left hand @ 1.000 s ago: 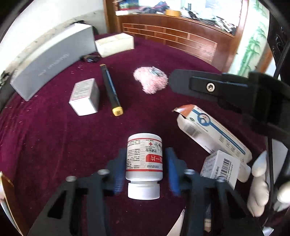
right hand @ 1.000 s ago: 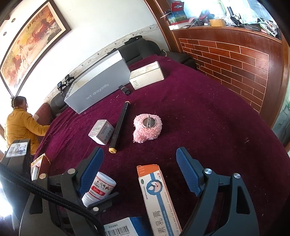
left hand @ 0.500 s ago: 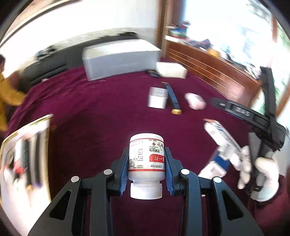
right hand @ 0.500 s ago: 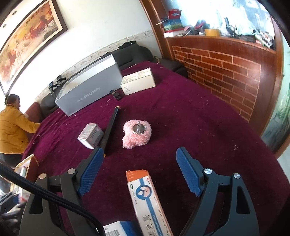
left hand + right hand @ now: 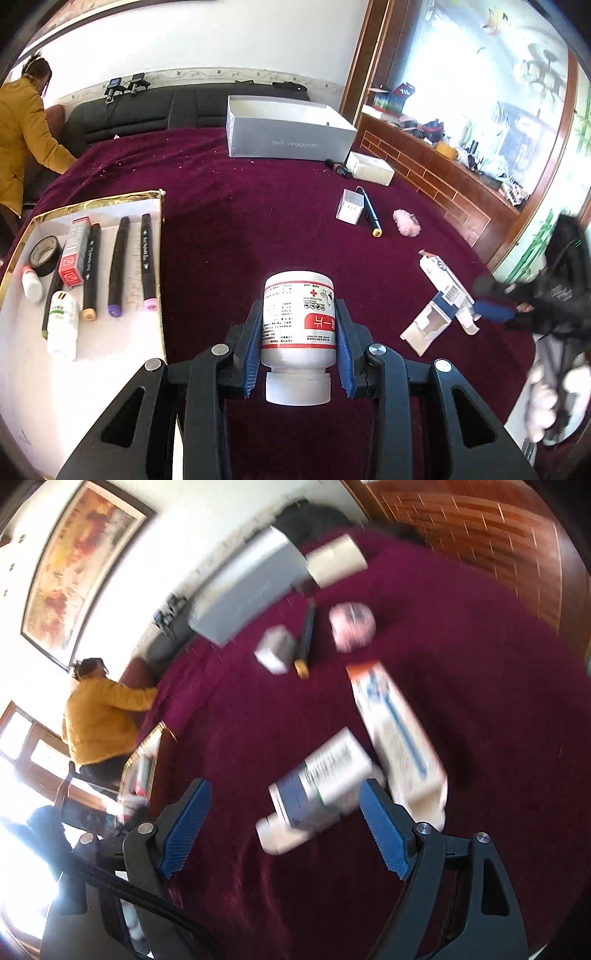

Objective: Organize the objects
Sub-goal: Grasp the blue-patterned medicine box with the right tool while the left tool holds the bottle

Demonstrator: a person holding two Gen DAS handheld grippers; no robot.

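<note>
My left gripper (image 5: 297,356) is shut on a white medicine bottle (image 5: 298,317) with a red label, held above the maroon cloth (image 5: 240,229), cap toward the camera. To its left lies a gold-edged white tray (image 5: 110,347) with several markers, a tape roll and small bottles. My right gripper (image 5: 282,823) stands open over a white and blue box (image 5: 319,779); its pads do not touch it. An orange-topped long carton (image 5: 395,723) lies beside that box. In the left wrist view the right gripper (image 5: 491,310) shows at the right, by the same boxes (image 5: 439,314).
Farther back on the cloth lie a small white box (image 5: 349,206), a dark marker (image 5: 369,212), a pink fluffy thing (image 5: 406,223), a grey shoebox (image 5: 288,133) and a flat white box (image 5: 371,169). A person in a yellow jacket (image 5: 22,122) is at the far left. Wooden cabinets (image 5: 443,173) line the right.
The left gripper has swung left with the bottle, bringing the tray into view. The right gripper has moved down over the white and blue box; its view is now blurred.
</note>
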